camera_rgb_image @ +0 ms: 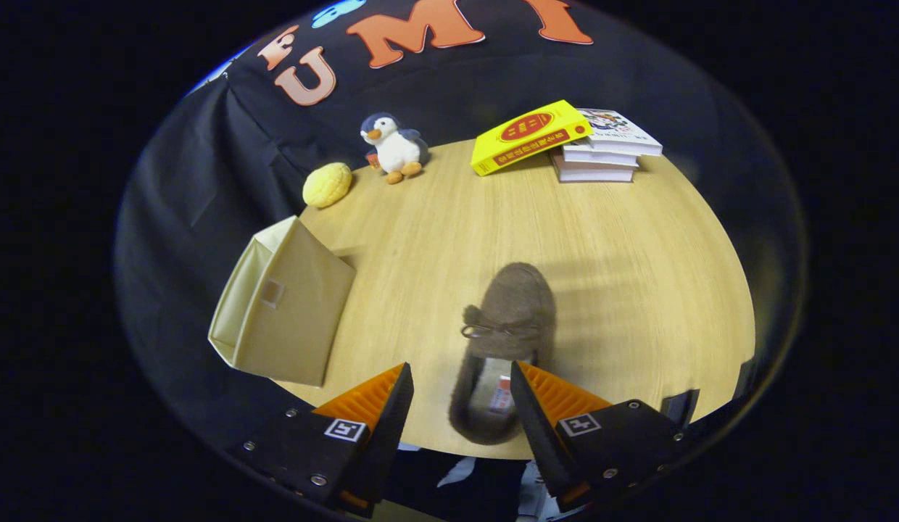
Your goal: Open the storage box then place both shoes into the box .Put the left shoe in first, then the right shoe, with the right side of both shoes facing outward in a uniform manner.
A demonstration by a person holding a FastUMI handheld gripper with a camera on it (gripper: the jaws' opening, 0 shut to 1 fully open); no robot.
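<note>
— So, how wide are the tongs (460,380)?
— Spread wide, gripping nothing.
— And the fuzzy brown slipper-style shoe (504,341)?
— Its heel lies between the fingers on the round wooden table (623,246), toe pointing beyond; the beige fabric storage box (283,304) stands apart.

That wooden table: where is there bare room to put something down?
The widest bare patch of table lies right of the shoe, short of the books. More room sits between storage box, penguin and shoe. It is crowded at the open claw, whose fingers straddle the shoe's heel.
</note>
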